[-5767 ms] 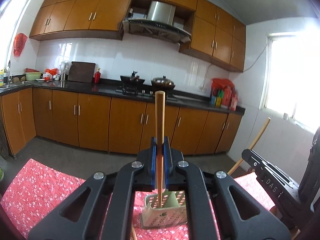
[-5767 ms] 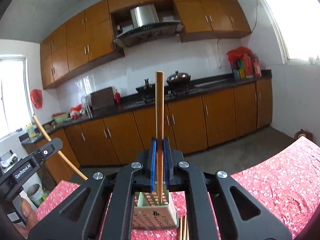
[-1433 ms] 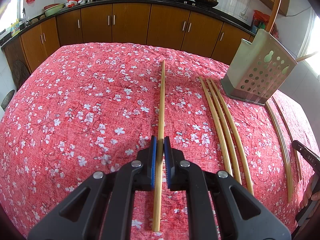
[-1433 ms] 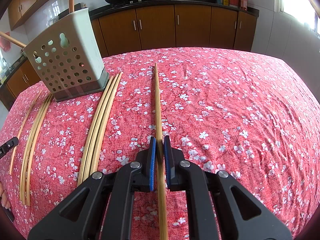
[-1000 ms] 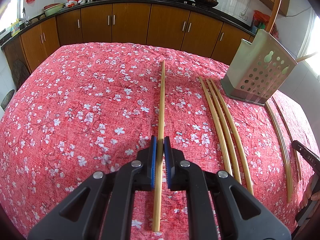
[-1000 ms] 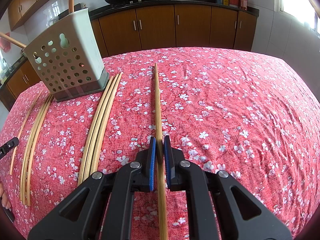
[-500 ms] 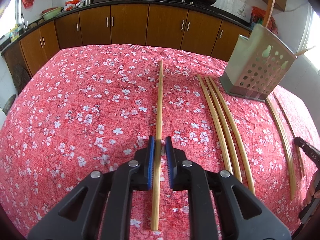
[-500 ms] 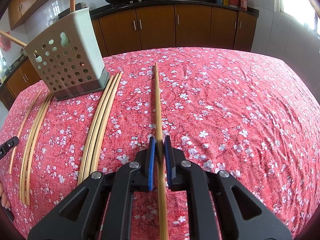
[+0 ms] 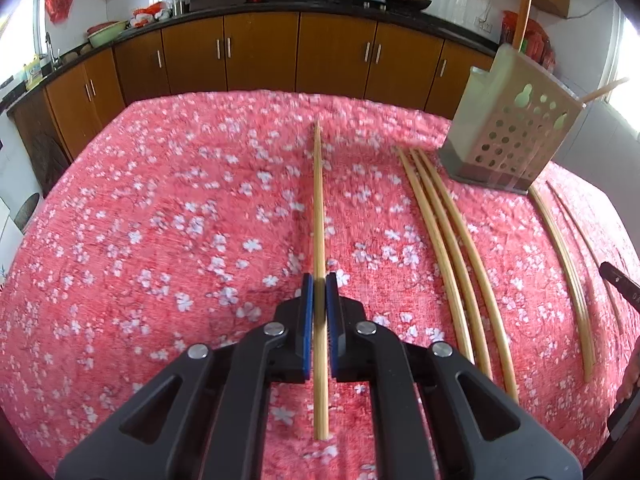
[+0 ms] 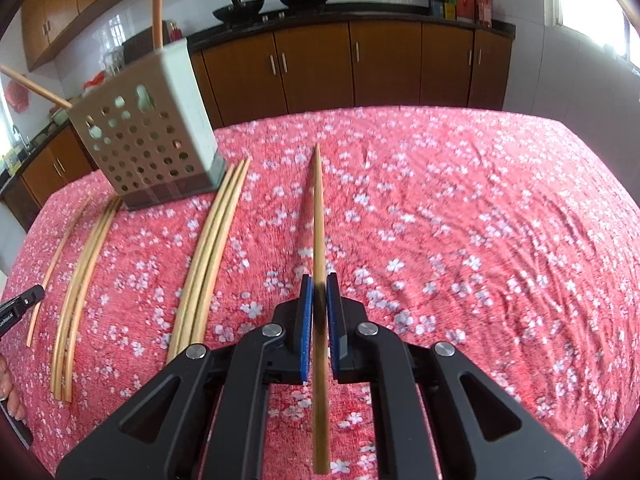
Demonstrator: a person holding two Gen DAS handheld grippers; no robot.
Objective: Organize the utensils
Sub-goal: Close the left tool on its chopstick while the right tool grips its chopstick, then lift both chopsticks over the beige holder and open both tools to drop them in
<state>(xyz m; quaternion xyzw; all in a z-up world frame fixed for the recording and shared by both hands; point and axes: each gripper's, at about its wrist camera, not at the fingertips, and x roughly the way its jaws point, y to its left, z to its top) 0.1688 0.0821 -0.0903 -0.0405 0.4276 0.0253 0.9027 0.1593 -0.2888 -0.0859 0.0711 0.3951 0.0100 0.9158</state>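
Your left gripper (image 9: 319,280) is pinching a single chopstick (image 9: 319,216) partway along its length, blue pads pressed against both sides of it; the stick runs straight ahead over the red flowered tablecloth (image 9: 160,220). Your right gripper (image 10: 319,282) is clamped the same way on another chopstick (image 10: 319,216), which also points straight away from you. In both views the tablecloth is a little blurred.

The perforated utensil holder (image 10: 144,148) stands upright on the cloth between your two hands, to the right in the left view (image 9: 512,136) and to the left in the right view. Two chopsticks already stick up out of it, one upright (image 10: 158,0) and one leaning outward (image 10: 32,86).

Loose chopsticks lie on the cloth on either side of the holder: three close together (image 9: 452,248) on the side nearer your left gripper, and another bundle (image 9: 564,264) on the far side of it.
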